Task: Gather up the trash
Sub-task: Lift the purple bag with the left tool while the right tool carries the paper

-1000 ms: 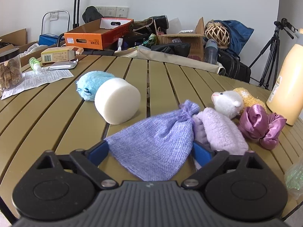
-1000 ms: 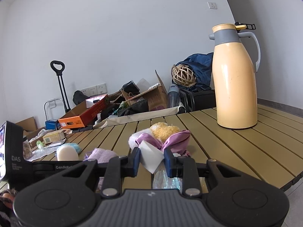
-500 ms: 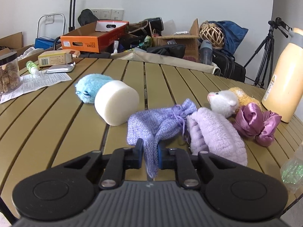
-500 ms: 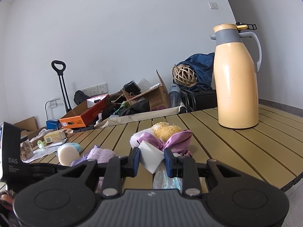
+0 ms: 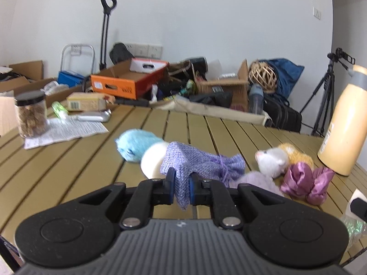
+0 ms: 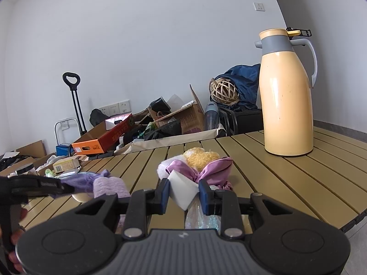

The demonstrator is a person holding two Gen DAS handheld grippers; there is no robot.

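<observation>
1. The left gripper (image 5: 182,184) is closed on a lilac woven pouch (image 5: 201,165); both blue pads press the cloth, and the pouch hangs above the slatted table (image 5: 75,160) with its tied end pointing to the right.
2. The right gripper (image 6: 184,193) is closed on a folded white piece of paper (image 6: 183,186), with a clear plastic bag (image 6: 201,216) hanging below its jaws.
3. Just behind the pouch lie a white round block (image 5: 152,162) and a light blue plush toy (image 5: 135,145), close together.
4. To the right of the pouch are a pale purple plush (image 5: 257,182), a white and yellow plush animal (image 5: 275,160) and a pink satin bow (image 5: 305,183), all crowded together.
5. A cream thermos jug (image 6: 286,96) stands upright near the right edge of the table, apart from the toys.
6. At the far left edge stand a jar (image 5: 31,114) and a printed sheet (image 5: 66,130); the slats between them and the blue plush toy are bare.
</observation>
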